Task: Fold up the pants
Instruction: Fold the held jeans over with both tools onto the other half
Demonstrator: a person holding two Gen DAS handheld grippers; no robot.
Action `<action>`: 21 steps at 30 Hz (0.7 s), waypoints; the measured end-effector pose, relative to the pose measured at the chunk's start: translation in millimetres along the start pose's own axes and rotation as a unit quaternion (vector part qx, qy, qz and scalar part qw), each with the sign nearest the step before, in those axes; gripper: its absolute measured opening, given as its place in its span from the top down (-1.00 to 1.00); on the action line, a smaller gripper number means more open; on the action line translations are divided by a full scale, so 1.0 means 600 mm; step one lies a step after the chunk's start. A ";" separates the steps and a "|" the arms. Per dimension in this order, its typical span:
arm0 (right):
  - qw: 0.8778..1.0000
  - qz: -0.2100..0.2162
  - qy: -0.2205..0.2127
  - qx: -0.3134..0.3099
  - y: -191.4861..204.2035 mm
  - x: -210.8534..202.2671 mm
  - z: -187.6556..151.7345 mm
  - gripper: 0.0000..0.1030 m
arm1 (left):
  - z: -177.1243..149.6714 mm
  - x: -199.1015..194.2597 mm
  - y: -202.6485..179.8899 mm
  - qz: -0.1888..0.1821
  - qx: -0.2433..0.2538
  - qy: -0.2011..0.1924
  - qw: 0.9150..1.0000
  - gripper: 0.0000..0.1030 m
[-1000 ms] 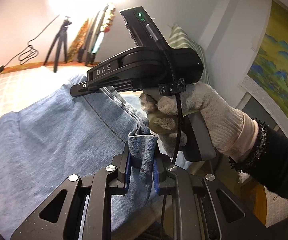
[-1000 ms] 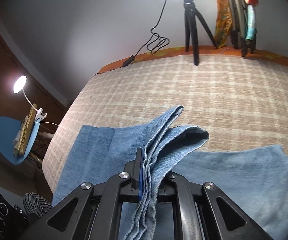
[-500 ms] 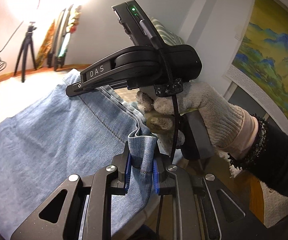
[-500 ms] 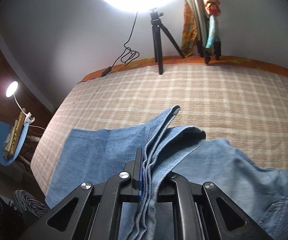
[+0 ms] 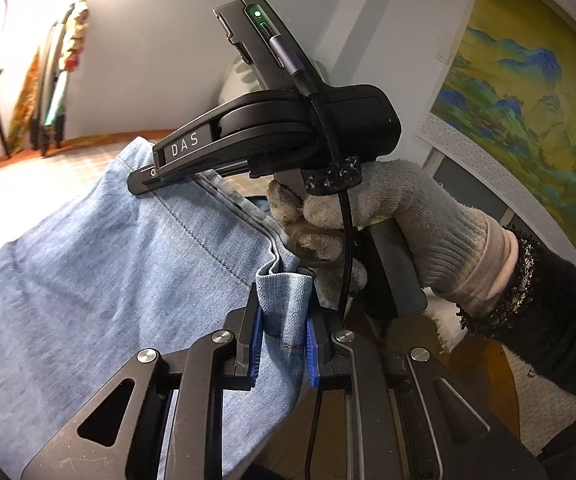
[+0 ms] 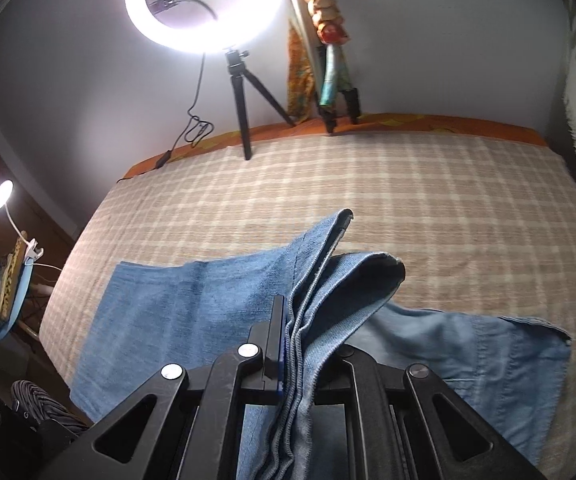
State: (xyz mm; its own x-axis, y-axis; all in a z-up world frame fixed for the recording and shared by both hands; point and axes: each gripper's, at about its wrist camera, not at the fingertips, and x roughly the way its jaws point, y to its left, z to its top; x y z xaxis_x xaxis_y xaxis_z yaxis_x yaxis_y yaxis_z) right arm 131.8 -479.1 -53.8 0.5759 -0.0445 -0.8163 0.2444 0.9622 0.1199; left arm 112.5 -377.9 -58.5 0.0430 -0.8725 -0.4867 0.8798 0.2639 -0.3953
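My left gripper was clamped on a bunched fold of the light-blue denim pants, its blue pads pressing the cloth from both sides. Just ahead of it I saw the black right gripper, held in a white knitted glove, lying along a stitched seam. From its own camera the right gripper was closed on several stacked denim edges, lifted above the rest. The pants lay spread across the beige checked bedcover, below a glowing ring light on a black tripod.
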 end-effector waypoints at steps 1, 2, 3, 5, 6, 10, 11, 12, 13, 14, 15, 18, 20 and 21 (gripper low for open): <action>1.000 -0.005 0.000 0.002 -0.009 -0.005 -0.002 0.90 | 0.000 0.004 -0.002 -0.003 0.001 0.001 1.000 0.70; 1.000 -0.009 0.001 0.003 -0.018 -0.009 -0.004 0.90 | 0.002 0.010 -0.005 -0.007 0.001 0.002 1.000 0.70; 1.000 -0.013 0.001 0.004 -0.024 -0.012 -0.004 0.90 | 0.004 0.016 -0.010 -0.011 0.003 0.004 1.000 0.70; 1.000 -0.021 0.001 0.007 -0.039 -0.021 -0.007 0.90 | 0.007 0.026 -0.016 -0.017 0.005 0.005 1.000 0.70; 1.000 -0.025 0.001 0.006 -0.044 -0.026 -0.008 0.90 | 0.009 0.030 -0.018 -0.020 0.006 0.005 1.000 0.70; 0.999 -0.044 0.002 0.005 -0.072 -0.044 -0.012 0.90 | 0.013 0.052 -0.031 -0.034 0.009 0.009 0.999 0.70; 0.999 -0.046 0.002 0.005 -0.078 -0.047 -0.013 0.90 | 0.014 0.057 -0.032 -0.036 0.010 0.010 0.999 0.70; 0.999 -0.050 0.003 0.006 -0.087 -0.049 -0.015 0.90 | 0.016 0.064 -0.036 -0.039 0.012 0.011 0.999 0.70; 0.998 -0.055 0.003 0.004 -0.095 -0.051 -0.017 0.90 | 0.017 0.069 -0.038 -0.040 0.012 0.012 0.999 0.70; 0.998 -0.060 0.003 0.004 -0.100 -0.052 -0.019 0.90 | 0.018 0.074 -0.039 -0.042 0.012 0.014 0.999 0.70; 0.998 -0.063 0.003 0.004 -0.106 -0.053 -0.020 0.90 | 0.018 0.079 -0.040 -0.045 0.012 0.015 0.999 0.70; 0.998 -0.069 0.005 0.008 -0.128 -0.053 -0.025 0.90 | 0.017 0.093 -0.039 -0.050 0.012 0.022 0.998 0.70; 0.997 -0.070 0.006 0.008 -0.140 -0.052 -0.029 0.90 | 0.017 0.103 -0.039 -0.051 0.013 0.027 0.998 0.70; 0.997 -0.072 0.006 0.009 -0.145 -0.051 -0.031 0.90 | 0.016 0.108 -0.039 -0.052 0.014 0.029 0.998 0.70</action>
State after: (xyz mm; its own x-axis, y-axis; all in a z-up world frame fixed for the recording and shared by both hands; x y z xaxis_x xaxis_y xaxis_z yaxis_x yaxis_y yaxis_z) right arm 78.6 -556.6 -49.7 0.5239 -0.1782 -0.8330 0.3372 0.9414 0.0107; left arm 99.3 -444.5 -73.3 -0.0763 -0.8687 -0.4895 0.8907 0.1613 -0.4251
